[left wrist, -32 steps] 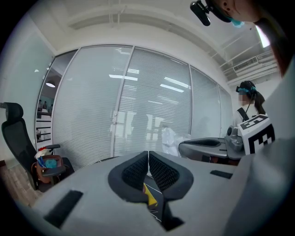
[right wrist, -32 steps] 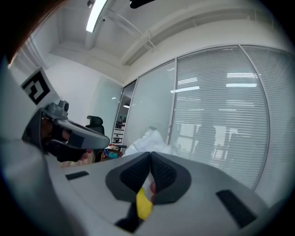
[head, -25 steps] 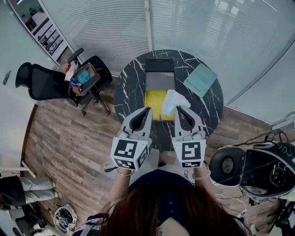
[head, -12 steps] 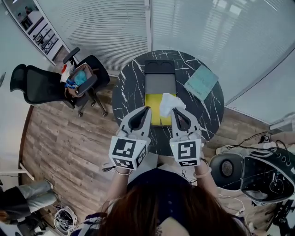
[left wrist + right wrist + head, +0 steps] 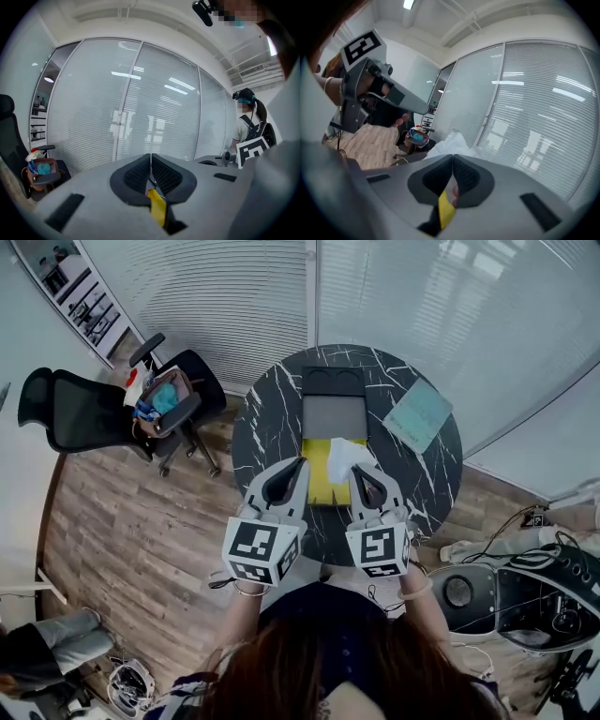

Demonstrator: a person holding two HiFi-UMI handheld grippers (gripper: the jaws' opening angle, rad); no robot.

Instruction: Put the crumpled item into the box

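A crumpled white paper (image 5: 344, 457) hangs over the right half of the yellow-lined box (image 5: 316, 479) on the round black marble table (image 5: 267, 423). My right gripper (image 5: 357, 469) is shut on the paper's near edge. In the right gripper view the paper (image 5: 451, 142) bulges just past the shut jaws of that gripper (image 5: 453, 157). My left gripper (image 5: 300, 463) is shut and holds nothing, hovering at the box's left near corner. The left gripper view shows its pads (image 5: 140, 172) pressed together.
The box's grey lid (image 5: 331, 415) lies open behind it. A teal notebook (image 5: 419, 415) rests at the table's right. A black office chair (image 5: 89, 413) with a bag (image 5: 159, 395) stands left. Black equipment (image 5: 553, 601) and cables lie on the floor at right. Another person (image 5: 251, 133) stands nearby.
My right gripper has carried the crumpled paper a little left and nearer, further over the yellow box. The left gripper has stayed almost still.
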